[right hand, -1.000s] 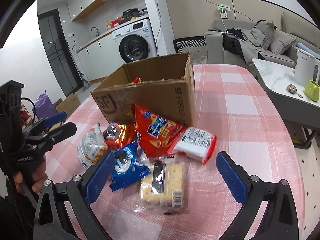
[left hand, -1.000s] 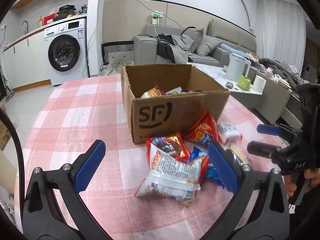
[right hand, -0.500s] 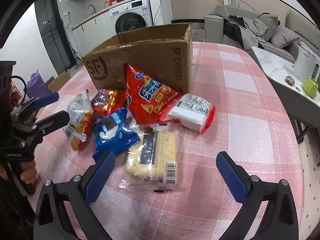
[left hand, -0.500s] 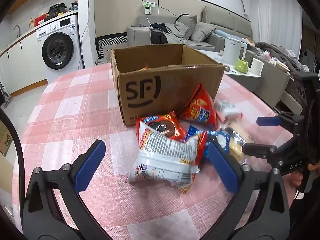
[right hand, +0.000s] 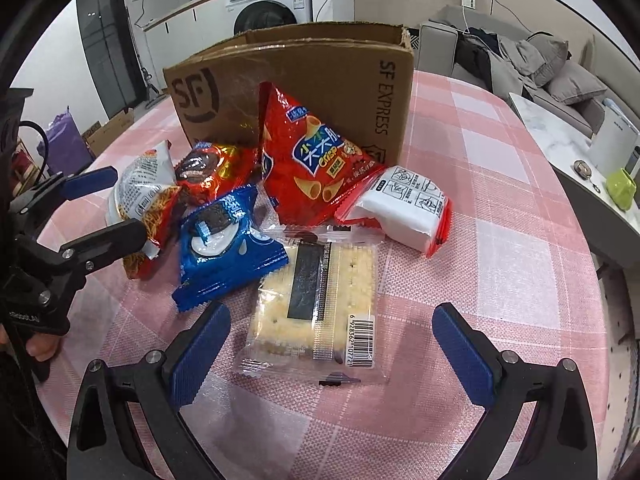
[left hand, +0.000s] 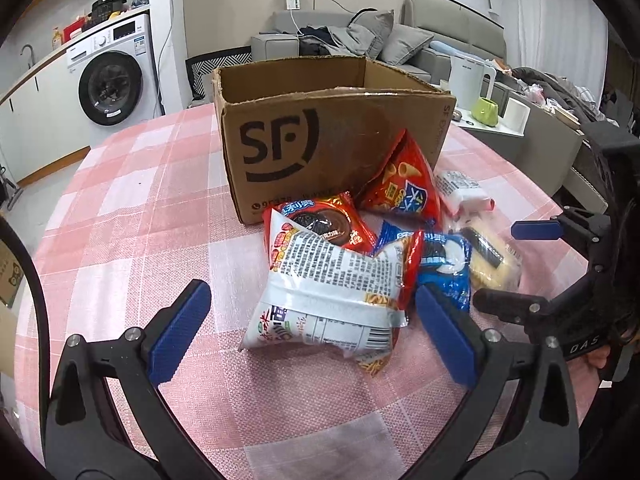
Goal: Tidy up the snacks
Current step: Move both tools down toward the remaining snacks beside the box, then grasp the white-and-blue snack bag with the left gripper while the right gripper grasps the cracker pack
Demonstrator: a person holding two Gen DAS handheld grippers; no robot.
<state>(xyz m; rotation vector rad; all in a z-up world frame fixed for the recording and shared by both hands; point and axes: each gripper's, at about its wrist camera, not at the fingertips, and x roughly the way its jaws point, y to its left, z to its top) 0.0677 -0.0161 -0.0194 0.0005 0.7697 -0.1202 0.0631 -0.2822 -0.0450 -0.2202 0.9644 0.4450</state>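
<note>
Only our right wrist view shows the cracker pack point(right hand: 316, 304) whole, between the wide-open, empty right gripper point(right hand: 334, 352); left gripper point(left hand: 312, 332), also wide and empty, straddles the white noodle bag point(left hand: 332, 292) before the cardboard box point(left hand: 320, 136) on the pink checked tablecloth point(left hand: 132, 216), with a washing machine point(left hand: 112, 80) behind.

Tabletop point(right hand: 480, 184): pink-white check. Box point(right hand: 320, 72), upper centre: brown, black logo. Chip bag point(right hand: 312, 160): red. Cookie pack point(right hand: 224, 248): blue. Tool pads point(right hand: 200, 352): blue.

washer point(left hand: 110, 86): against rear wall | sofa point(left hand: 360, 46): cushions and clothes piled on it | kettle point(left hand: 470, 80): white, on side table | cup point(left hand: 486, 111): green, beside kettle
</note>
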